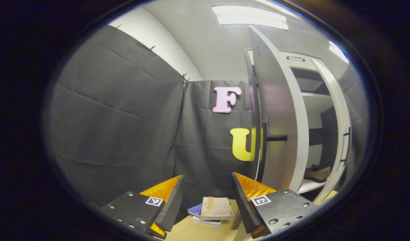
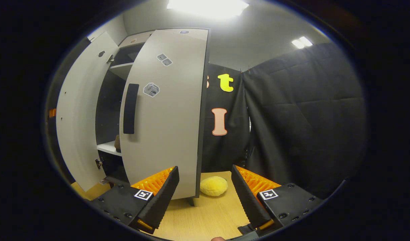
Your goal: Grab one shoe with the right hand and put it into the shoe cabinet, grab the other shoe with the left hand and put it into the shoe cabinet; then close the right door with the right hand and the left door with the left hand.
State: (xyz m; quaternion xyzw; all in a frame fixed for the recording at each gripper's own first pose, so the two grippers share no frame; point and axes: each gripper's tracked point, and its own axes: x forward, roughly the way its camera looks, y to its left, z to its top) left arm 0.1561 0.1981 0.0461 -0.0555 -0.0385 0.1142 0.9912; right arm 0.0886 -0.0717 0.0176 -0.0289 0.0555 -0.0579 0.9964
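Observation:
The white shoe cabinet (image 1: pixel 314 100) stands with both doors swung out. In the left gripper view its left door (image 1: pixel 275 113) is seen nearly edge-on, with a dark handle (image 1: pixel 275 137); a brown shoe (image 1: pixel 317 174) lies on the low shelf inside. My left gripper (image 1: pixel 207 201) is open and holds nothing, left of that door. In the right gripper view the right door (image 2: pixel 168 110) with its dark handle (image 2: pixel 130 108) stands ajar just ahead; a bit of a brown shoe (image 2: pixel 117 142) shows on the shelf (image 2: pixel 108 148). My right gripper (image 2: pixel 205 197) is open and holds nothing.
A stack of books (image 1: pixel 213 209) lies on the wooden table (image 1: pixel 198 231) between my left fingers. A yellow fluffy ball (image 2: pixel 213 186) rests on the wooden surface (image 2: pixel 208 214) beside the right door's lower edge. Black cloth walls close in both sides.

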